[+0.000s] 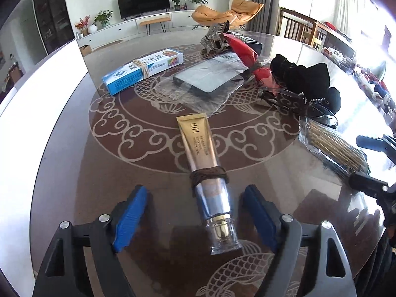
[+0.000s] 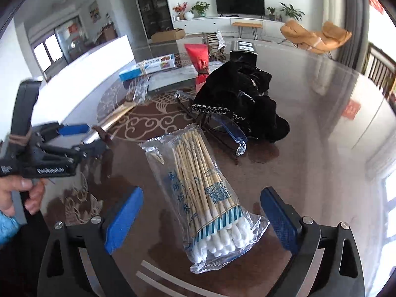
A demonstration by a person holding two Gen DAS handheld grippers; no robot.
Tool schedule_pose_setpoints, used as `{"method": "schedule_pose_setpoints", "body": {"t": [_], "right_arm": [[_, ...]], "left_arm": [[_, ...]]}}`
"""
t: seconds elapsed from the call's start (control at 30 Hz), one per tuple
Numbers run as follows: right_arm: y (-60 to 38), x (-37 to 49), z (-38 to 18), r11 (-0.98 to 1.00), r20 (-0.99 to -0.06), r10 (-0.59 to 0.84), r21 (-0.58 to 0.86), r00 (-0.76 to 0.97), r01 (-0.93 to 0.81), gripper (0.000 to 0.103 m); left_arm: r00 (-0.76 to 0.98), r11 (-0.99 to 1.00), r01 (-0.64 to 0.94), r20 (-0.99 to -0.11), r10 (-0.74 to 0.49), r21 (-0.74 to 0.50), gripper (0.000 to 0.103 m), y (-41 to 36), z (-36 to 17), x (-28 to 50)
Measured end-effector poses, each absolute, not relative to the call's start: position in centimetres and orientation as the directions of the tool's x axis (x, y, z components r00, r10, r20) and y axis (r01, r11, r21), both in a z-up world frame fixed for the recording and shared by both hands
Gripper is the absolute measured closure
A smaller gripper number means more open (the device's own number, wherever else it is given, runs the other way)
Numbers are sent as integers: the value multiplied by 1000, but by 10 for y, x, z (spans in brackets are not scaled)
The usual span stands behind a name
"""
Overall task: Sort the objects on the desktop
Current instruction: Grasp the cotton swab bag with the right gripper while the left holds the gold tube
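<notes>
In the left wrist view a gold and clear cosmetic tube (image 1: 198, 146) lies on the patterned table, with a brown hair tie (image 1: 209, 173) wound round it. My left gripper (image 1: 195, 205) stands open, and the cap end of the tube lies between its blue pads without touching either. In the right wrist view a clear bag of cotton swabs (image 2: 205, 190) lies on the glass. My right gripper (image 2: 201, 205) is open around its near end, both pads well apart from the bag. The left gripper (image 2: 74, 138) shows at the left of this view, held by a hand (image 2: 14, 193).
Farther back lie a blue and white box (image 1: 143, 69) with a rubber band, a plastic-wrapped grey slab (image 1: 205, 79), a red packet (image 1: 245, 52), a black cloth bag (image 2: 242, 94), clear glasses (image 2: 222, 126) and a silver ornament (image 1: 215, 37). The round table's edge (image 1: 57, 128) curves left.
</notes>
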State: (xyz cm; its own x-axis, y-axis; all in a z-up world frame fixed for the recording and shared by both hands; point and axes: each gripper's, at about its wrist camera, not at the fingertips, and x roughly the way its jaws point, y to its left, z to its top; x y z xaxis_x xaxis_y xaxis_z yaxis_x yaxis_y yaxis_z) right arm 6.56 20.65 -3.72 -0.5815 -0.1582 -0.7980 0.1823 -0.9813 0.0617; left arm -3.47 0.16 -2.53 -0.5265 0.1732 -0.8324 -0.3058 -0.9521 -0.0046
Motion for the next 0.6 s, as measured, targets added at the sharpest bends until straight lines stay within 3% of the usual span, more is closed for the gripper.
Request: {"method": "schedule_pose_setpoints", "body": {"t": [0.1,0.2,0.27,0.6], "right_arm": [[199,59,-50,-977,-814,-128,7,-566,212,7],[203,54,-56,-977,-814,-118,-6,-568,211,4],[206,55,-60,-978,-814,-116,-6,-569,208,0],[200,48,-64,-978,-806,-116,-9,-581,207,0]], "left_arm": [[-529,-958,-286,-834,157,1,14,-3,-27,-38],[-525,-957,-289,-837,154,5,0,-3,-31,-45],[-527,-956,-292,-834,162,-1,0,-3,-32,-50],[-529,-959,-285,-833,161,-5,0,-3,-32,-51]]}}
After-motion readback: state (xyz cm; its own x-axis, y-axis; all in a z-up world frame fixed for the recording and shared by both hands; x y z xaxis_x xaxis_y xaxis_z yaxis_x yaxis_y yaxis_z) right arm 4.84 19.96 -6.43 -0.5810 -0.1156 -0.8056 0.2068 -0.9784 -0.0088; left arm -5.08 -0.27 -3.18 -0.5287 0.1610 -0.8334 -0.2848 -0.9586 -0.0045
